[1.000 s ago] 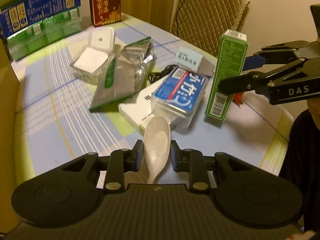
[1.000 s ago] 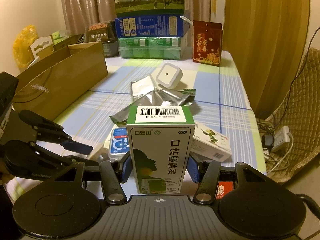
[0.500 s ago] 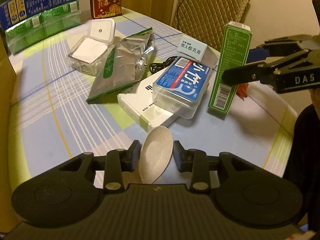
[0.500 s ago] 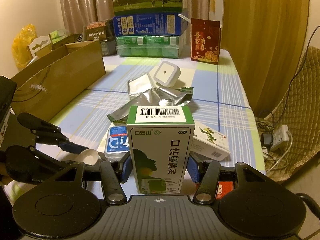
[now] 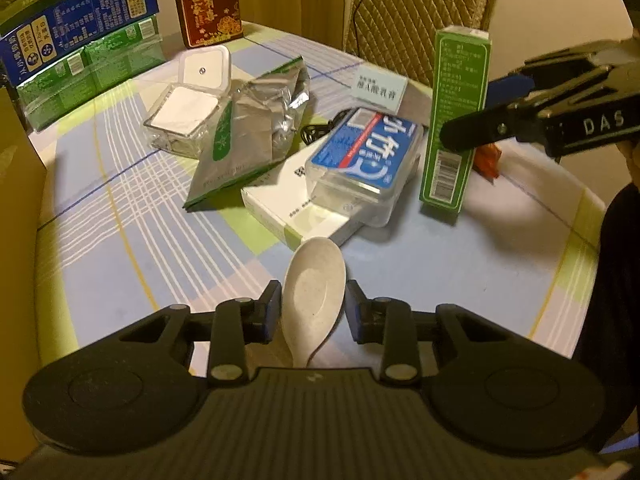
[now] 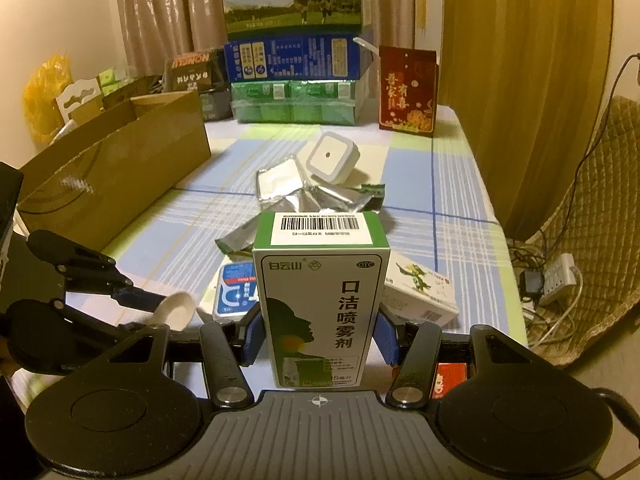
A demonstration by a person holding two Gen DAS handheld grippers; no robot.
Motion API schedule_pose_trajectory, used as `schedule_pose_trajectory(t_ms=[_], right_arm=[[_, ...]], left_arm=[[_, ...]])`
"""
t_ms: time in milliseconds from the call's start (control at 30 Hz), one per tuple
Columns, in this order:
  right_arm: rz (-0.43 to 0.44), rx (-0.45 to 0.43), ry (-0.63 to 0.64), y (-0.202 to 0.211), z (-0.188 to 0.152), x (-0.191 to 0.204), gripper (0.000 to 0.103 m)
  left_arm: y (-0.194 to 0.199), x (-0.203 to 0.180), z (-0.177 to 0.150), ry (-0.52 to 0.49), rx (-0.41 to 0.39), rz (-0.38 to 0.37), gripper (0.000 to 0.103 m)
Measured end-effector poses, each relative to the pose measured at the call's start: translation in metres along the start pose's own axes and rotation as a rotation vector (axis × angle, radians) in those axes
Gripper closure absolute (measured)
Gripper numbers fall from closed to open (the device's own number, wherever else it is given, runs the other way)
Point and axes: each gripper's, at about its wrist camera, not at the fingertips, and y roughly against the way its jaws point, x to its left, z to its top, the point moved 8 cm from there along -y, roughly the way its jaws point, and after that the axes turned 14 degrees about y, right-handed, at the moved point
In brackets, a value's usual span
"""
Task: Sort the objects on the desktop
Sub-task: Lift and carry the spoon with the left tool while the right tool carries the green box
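Note:
My left gripper (image 5: 313,304) is shut on a white spoon (image 5: 314,296), bowl pointing forward, held above the table near its front edge. The spoon also shows in the right wrist view (image 6: 174,309). My right gripper (image 6: 320,334) is shut on an upright green and white medicine box (image 6: 322,300), which stands at the right in the left wrist view (image 5: 454,120). A blue-lidded clear case (image 5: 366,160) lies on a flat white box (image 5: 296,208) in the middle. A silver foil pouch (image 5: 248,136) lies to their left.
A clear box with a white square lid (image 5: 188,116) lies behind the pouch. A small pale box (image 5: 378,88), a red carton (image 5: 210,4) and stacked milk cartons (image 5: 80,52) stand at the back. An open cardboard box (image 6: 116,172) fills the left side. A chair (image 5: 420,20) stands behind the table.
My left gripper has drawn back and up with the spoon, away from the flat white box. My right gripper holds the green box almost still.

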Motion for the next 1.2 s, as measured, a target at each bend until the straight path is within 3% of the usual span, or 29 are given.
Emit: schedule_pose_trajectory(t_ms=[300,333,700,733,767,833,1200], right_arm=[[-0.015,-0.048,0.013,0.02,0.022,0.007,0.05],[-0.015,-0.052,0.016,0.021,0.024,0.008,0.05],[-0.008,-0.06,0.016,0.021,0.029,0.013,0.05],[-0.007,-0.059,0.015,0.021,0.028,0.013,0.05],[-0.005,-0.057,0.012,0.02,0.027,0.013,0.05],[0.0,-0.051,0.01,0.018,0.025,0.014,0.05],[0.011,-0.031,-0.02,0.003,0.014,0.009,0.05]], left_arm=[[0.034,0.002,0.027,0.051,-0.086,-0.008,0.08],[0.037,0.003,0.029,0.057,-0.094,-0.004,0.103],[0.045,0.01,0.034,0.085,-0.104,0.003,0.103],[0.043,0.009,0.031,0.089,-0.092,0.005,0.097],[0.041,0.01,0.028,0.092,-0.088,0.003,0.078],[0.036,0.011,0.022,0.098,-0.084,0.001,0.061],[-0.004,0.016,0.007,0.113,-0.045,0.047,0.062]])
